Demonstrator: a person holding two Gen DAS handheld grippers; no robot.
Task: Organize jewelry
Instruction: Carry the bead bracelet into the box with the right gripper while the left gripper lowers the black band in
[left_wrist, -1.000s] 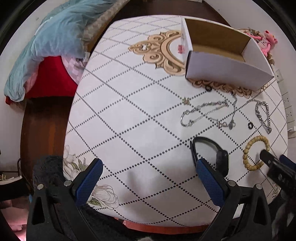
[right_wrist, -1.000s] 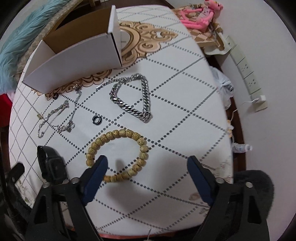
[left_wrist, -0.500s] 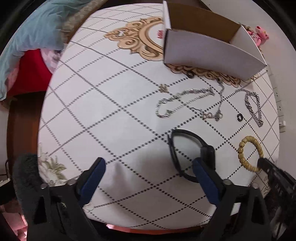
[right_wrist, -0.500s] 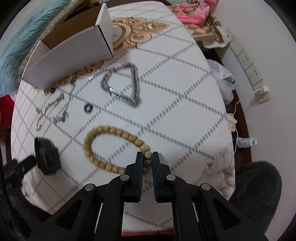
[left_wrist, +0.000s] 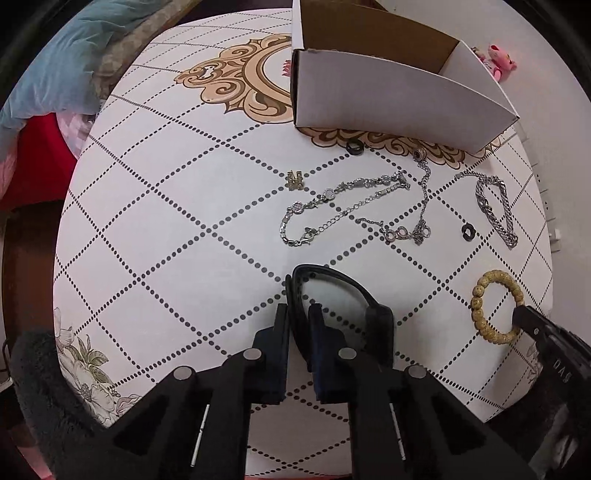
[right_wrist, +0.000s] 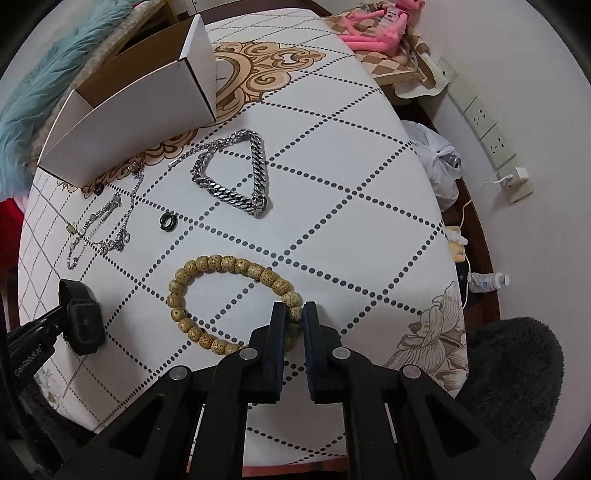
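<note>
Left tool (left_wrist: 298, 314) is pointing down at the tabletop (left_wrist: 155, 221), its jaws drawn narrow and pinching the strap of the black watch (left_wrist: 376, 321), whose loop is curving away ahead of the fingertips and whose body is sitting just right of them. Beyond the watch, silver chains (left_wrist: 347, 210) are lying tangled; a heavier link bracelet (left_wrist: 495, 206) is lying to their right and the open box (left_wrist: 391, 92) is standing behind them. At the right edge the right tool (left_wrist: 524, 317) is meeting the bead bracelet (left_wrist: 480, 299), though its tip is hiding the contact.

Right tool (right_wrist: 294, 314), in its own view, is clamping narrow on beads at the near right of the bead bracelet (right_wrist: 229, 266), the rest of the ring lying on the tabletop (right_wrist: 351, 229) ahead and left. Far left, the left tool (right_wrist: 33, 343) is touching the watch (right_wrist: 83, 321), but its tips are being cut off by the watch body. The box (right_wrist: 140, 114) is partly cropped at the frame's top.
</note>
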